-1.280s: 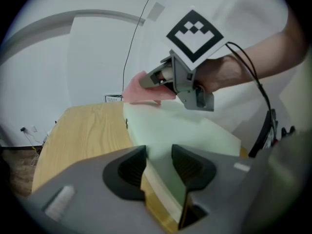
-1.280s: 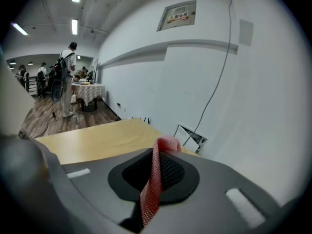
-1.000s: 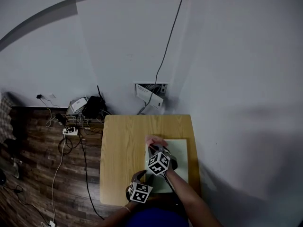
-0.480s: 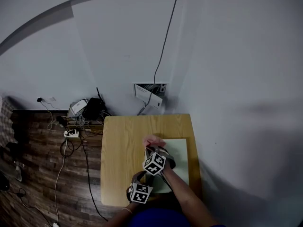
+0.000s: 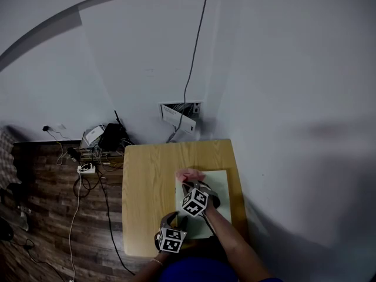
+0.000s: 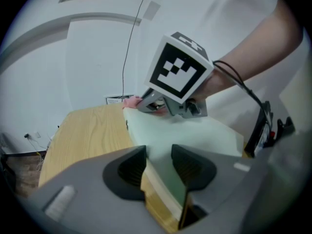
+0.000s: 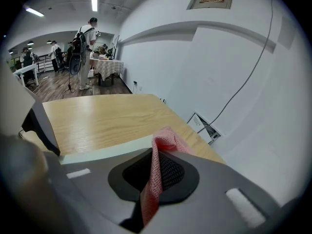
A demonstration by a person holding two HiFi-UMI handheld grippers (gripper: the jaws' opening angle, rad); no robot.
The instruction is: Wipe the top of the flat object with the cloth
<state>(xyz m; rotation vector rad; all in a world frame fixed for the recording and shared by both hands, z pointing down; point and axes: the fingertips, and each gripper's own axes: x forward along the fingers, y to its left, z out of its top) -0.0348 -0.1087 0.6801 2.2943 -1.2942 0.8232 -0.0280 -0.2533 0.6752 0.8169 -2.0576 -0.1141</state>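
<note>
your left gripper [image 6: 158,167] is clamped on the near left corner of the board [image 6: 195,135]. its two dark pads [image 6: 127,168] press on that corner from either side, with the pale green top and the cream edge wedged between them. in the head view this gripper sits at the near edge of the table [image 5: 147,181], close to your body.

your right gripper [image 7: 153,172] is pinched shut on the cloth [image 7: 165,138]. the pink mesh runs up between the jaws and bunches in a fold past the tips. from the left gripper view you can see that bunch lying on the board's far left corner, with the right gripper tilted down over it and its marker cube facing the camera. your wrist and a black cable come in from the right.

the board lies flat on the right part of the wooden table, with its long side along the table's right edge. bare wood shows to its left and beyond its far end. the two grippers are near each other, the right one ahead of the left along the board's left side.

behind the table a white wall carries a thin cable [image 5: 197,46] down to an open wall box [image 5: 179,113]. to the left, wires and small devices lie on the dark wood floor [image 5: 47,216]. the right gripper view shows people [image 7: 87,52] standing far off in the room.
</note>
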